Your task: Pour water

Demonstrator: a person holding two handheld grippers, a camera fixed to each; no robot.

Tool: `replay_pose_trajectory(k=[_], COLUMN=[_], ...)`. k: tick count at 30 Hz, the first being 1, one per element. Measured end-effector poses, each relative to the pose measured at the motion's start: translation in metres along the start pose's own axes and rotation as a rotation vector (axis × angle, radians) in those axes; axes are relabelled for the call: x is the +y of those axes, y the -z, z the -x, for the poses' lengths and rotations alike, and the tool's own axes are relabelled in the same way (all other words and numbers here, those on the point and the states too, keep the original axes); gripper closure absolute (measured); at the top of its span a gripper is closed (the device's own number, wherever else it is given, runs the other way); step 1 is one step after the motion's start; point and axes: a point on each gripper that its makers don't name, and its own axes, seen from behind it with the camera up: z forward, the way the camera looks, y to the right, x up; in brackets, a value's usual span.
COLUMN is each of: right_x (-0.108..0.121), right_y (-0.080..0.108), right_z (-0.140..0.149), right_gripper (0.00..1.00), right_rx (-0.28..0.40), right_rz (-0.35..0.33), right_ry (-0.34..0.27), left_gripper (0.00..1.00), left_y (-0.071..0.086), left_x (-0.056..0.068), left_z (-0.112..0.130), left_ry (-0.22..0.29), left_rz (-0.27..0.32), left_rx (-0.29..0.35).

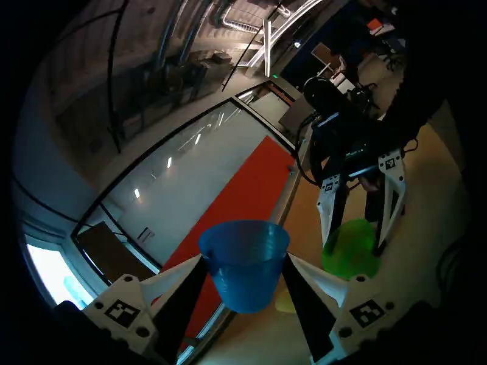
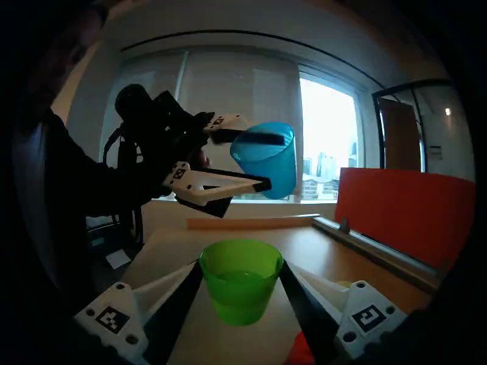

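1. Holding a blue cup (image 1: 246,286) tight, the left gripper (image 1: 245,263) has one finger pressed on each side of it.
2. The blue cup is up in the air and it is tipped. In the right gripper view its long way runs on a slant. Its open mouth points toward the upper left and its bottom toward the lower right.
3. The right gripper (image 2: 241,267) is clamped on a green cup (image 2: 240,298), with one finger on each side.
4. The green cup stands straight with its mouth up, so its long way goes up and down. It sits low over the wooden table (image 2: 316,243) and is lower than the blue cup.
5. The right gripper view shows water inside the green cup. It also shows a bright window (image 2: 325,140) and the dark sleeve (image 2: 61,182) of the person who holds the left gripper.
6. The left gripper view shows the room on a slant, with long ceiling lights (image 1: 268,36) and a red panel (image 1: 243,188). It looks down on the green cup from higher up. I cannot tell if any water is in the blue cup.
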Motion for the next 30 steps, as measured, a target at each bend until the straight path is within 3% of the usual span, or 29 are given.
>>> replay_pose_trajectory(k=[16, 26, 30], right_x=[0.000, 0.003, 0.003], right_y=[0.002, 0.004, 0.004], right_z=[0.000, -0.007, -0.009], right_gripper=[0.08, 0.08, 0.08], right_rx=[-0.004, 0.008, 0.011], right_rz=[0.006, 0.017, 0.018], right_ry=[0.007, 0.009, 0.010], left_gripper=[0.17, 0.18, 0.18], left_y=[-0.006, -0.007, -0.006], left_x=[-0.009, -0.014, -0.016], left_z=[0.005, 0.009, 0.011], left_ry=[0.319, 0.554, 0.617], left_rz=[0.003, 0.010, 0.011], left_rx=[-0.004, -0.004, -0.006])
